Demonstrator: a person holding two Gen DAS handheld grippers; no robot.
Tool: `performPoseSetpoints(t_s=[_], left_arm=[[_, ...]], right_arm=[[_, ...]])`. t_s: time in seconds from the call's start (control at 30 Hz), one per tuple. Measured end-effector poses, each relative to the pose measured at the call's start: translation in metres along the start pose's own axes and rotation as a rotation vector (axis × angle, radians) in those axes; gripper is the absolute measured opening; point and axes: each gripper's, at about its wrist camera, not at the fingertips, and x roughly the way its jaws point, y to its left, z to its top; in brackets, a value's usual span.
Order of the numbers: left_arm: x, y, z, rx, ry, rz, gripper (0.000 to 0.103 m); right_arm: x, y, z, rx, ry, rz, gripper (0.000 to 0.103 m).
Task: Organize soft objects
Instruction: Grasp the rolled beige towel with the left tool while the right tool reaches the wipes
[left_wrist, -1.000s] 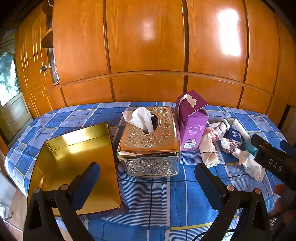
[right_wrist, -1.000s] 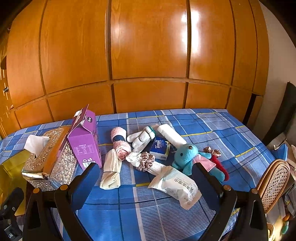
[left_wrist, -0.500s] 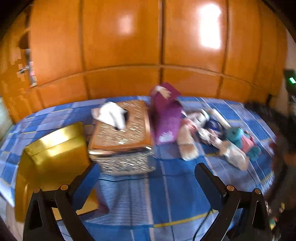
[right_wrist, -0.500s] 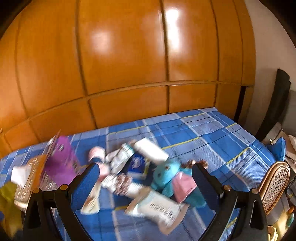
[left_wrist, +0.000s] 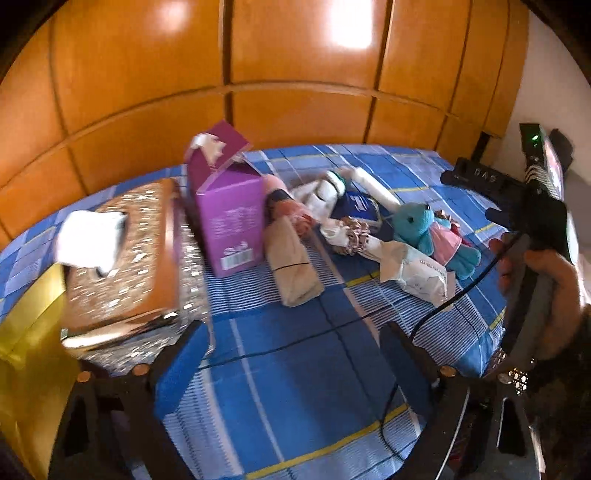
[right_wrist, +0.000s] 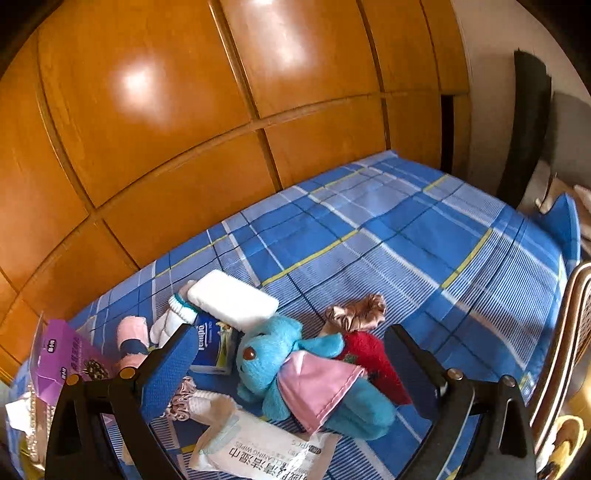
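Observation:
On the blue checked bedsheet lies a pile of soft things. A blue plush bunny in a pink dress lies just under my right gripper; it stands open, and its pads do not touch the toy. Around the bunny are a wet-wipes pack, a white tissue pack, a brown scrunchie and a pink rolled sock. My left gripper hovers over bare sheet; its jaws are closing on nothing. A beige rolled cloth lies ahead of it.
A purple carton, an ornate tissue box and a gold box stand at the left. A hand holds the right gripper; its black cable trails over the sheet. Wooden panels back the bed. A wicker chair stands right.
Both views have swung right and rolled. My right gripper has come down close over the bunny. My left gripper has shifted from the tissue box toward the pile, its fingers a little narrower.

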Motion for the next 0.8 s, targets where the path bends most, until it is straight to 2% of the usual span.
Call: performPoseSetpoints(t_s=[0.03,0.13,0.37,0.6,0.67,0.8], left_arm=[[0.005,-0.003,0.003,0.011,0.011,0.002,0.080],[0.023,-0.010,0.011,0.024,0.041,0.003,0.072],[0.071,-0.023,0.033,0.028,0.081,0.066,0.071],[0.119,-0.022,0.046,-0.010,0.117,0.134,0.069],[0.130,-0.021,0.045,-0.009,0.125,0.142,0.063],[0.139,-0.017,0.039,0.011,0.101,0.165,0.042]], right_arm=[[0.001,0.000,-0.001,0.003,0.009,0.008,0.102],[0.001,0.000,-0.002,0.004,0.014,0.031,0.102],[0.005,0.004,-0.003,0.010,0.041,0.070,0.102],[0.009,0.002,-0.004,0.031,0.069,0.103,0.102],[0.010,0.002,-0.004,0.034,0.075,0.111,0.102],[0.014,0.003,-0.005,0.037,0.096,0.135,0.102]])
